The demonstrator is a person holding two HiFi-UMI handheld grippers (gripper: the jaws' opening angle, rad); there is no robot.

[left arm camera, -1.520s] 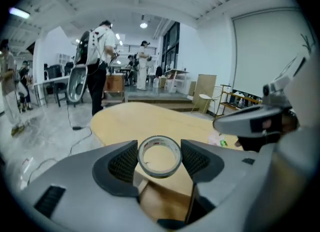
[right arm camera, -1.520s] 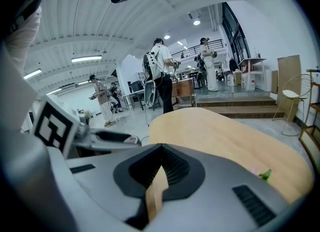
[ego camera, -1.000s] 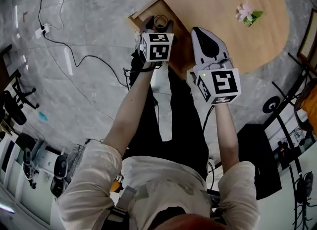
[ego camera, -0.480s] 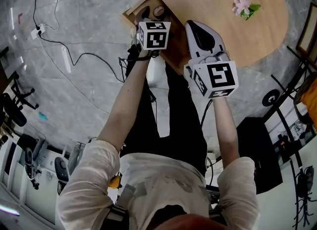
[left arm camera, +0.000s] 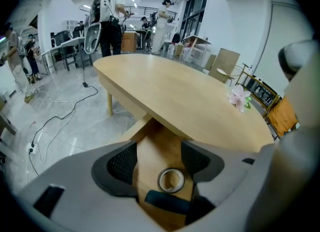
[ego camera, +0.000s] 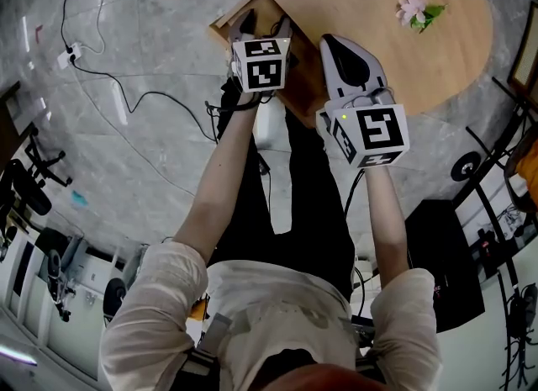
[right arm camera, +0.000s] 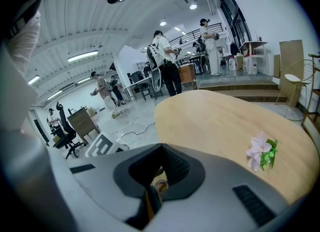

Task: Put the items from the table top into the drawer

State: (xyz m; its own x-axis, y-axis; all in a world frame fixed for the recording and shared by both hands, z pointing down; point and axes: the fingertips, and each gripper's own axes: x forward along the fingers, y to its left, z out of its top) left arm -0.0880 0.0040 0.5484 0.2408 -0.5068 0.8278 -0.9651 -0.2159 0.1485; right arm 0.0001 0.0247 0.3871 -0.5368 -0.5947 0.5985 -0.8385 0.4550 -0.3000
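The left gripper (left arm camera: 159, 161) is held over the open drawer (left arm camera: 150, 143) beneath the oval wooden table (left arm camera: 190, 96), its jaws spread wide with nothing gripped. A roll of tape (left arm camera: 171, 180) is seen lying flat on the drawer floor, framed between the two pads but well below them. A dark blue-green object (left arm camera: 167, 201), whose kind cannot be told, lies just beside it at the near edge. The right gripper (right arm camera: 160, 152) is held beside the left one, its jaws brought together at the tips and empty. A pink artificial flower (right arm camera: 261, 152) with green leaves lies on the table top, well apart from both grippers, off to their right.

The drawer's contents are shown clearly only in the left gripper view. In the head view they are covered by the left gripper's marker cube (ego camera: 262, 63), and in the right gripper view only a sliver of the roll is seen below the jaws. Black-and-white square patterns are carried on both cubes.
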